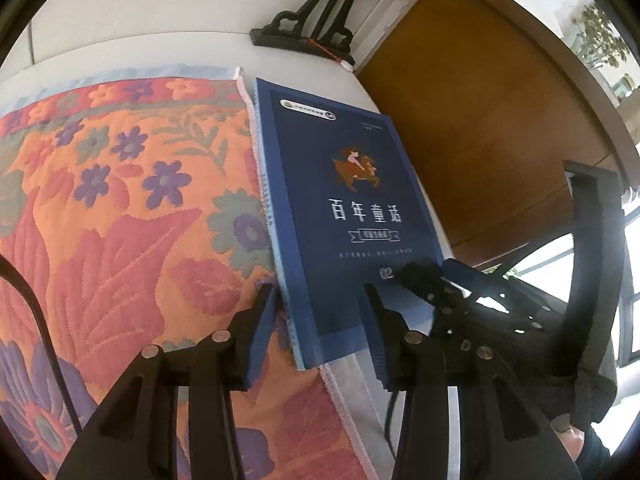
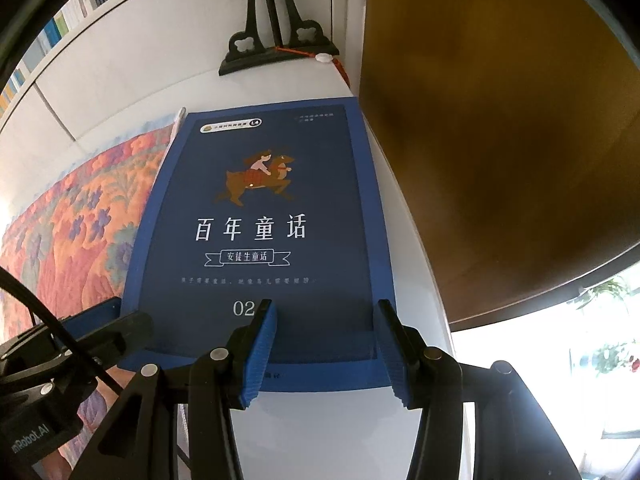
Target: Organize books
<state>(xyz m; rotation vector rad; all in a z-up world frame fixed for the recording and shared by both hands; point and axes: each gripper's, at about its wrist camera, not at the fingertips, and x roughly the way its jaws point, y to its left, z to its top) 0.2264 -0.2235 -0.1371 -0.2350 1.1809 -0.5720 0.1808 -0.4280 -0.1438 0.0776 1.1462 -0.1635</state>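
Observation:
A dark blue book (image 1: 340, 208) with white Chinese lettering and a rider picture lies flat on the white table (image 1: 224, 52). Its left edge rests along the floral cloth (image 1: 120, 208). My left gripper (image 1: 320, 308) stands open over the book's near left corner, one finger over the cloth and the other over the cover. In the right wrist view the same book (image 2: 260, 220) fills the middle. My right gripper (image 2: 326, 324) is open over its near edge, both pads above the cover and nothing pinched. The right gripper (image 1: 436, 280) also shows at the book's near right corner, and the left gripper (image 2: 100, 320) by its left edge.
A black ornate stand (image 2: 276, 40) sits at the back of the table. A brown wooden panel (image 2: 500, 140) borders the table's right side. Shelved books (image 2: 80, 0) line the far left wall. A black cable (image 1: 36, 320) crosses the cloth. A bright window with plants (image 2: 600, 340) lies to the right.

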